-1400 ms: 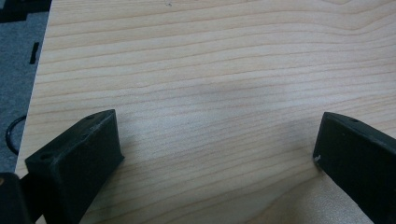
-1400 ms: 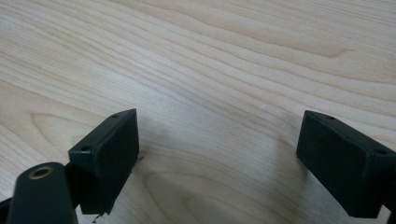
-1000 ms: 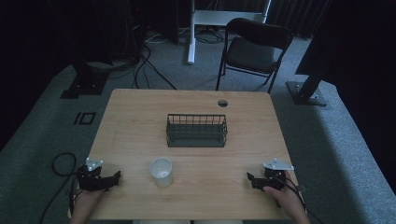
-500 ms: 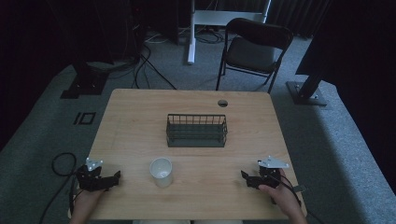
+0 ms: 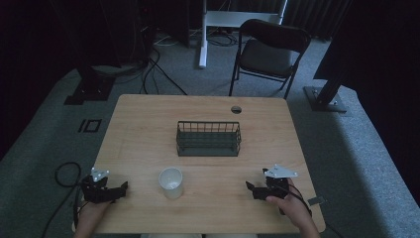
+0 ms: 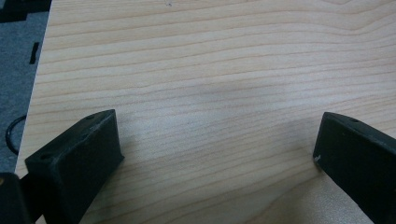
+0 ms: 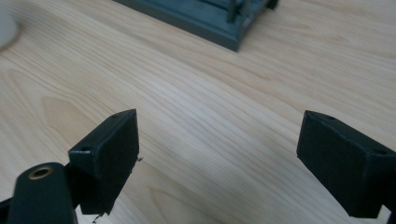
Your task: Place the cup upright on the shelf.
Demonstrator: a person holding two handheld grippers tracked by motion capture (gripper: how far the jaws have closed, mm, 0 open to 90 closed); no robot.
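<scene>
A white cup (image 5: pixel 171 182) stands upright near the front of the wooden table (image 5: pixel 148 124), with a dark wire basket (image 5: pixel 208 139) behind it at mid-table. My left gripper (image 5: pixel 119 189) rests at the front left corner, pointing right toward the cup and well short of it. In the left gripper view it (image 6: pixel 217 135) is open over bare wood. My right gripper (image 5: pixel 252 190) sits at the front right, pointing left. Its jaws (image 7: pixel 219 135) stand wide open with nothing between them. Ahead of them lie a corner of the basket (image 7: pixel 219 18) and the cup's edge (image 7: pixel 4 28).
A round cable hole (image 5: pixel 236 109) sits near the table's far edge. A black folding chair (image 5: pixel 270 54) stands beyond the table, with cables and stand bases on the grey carpet around it. A cable loop (image 5: pixel 62 173) lies on the floor at the left.
My right gripper has slid a little to the left, toward the table's middle. The left gripper, cup and basket have stayed put.
</scene>
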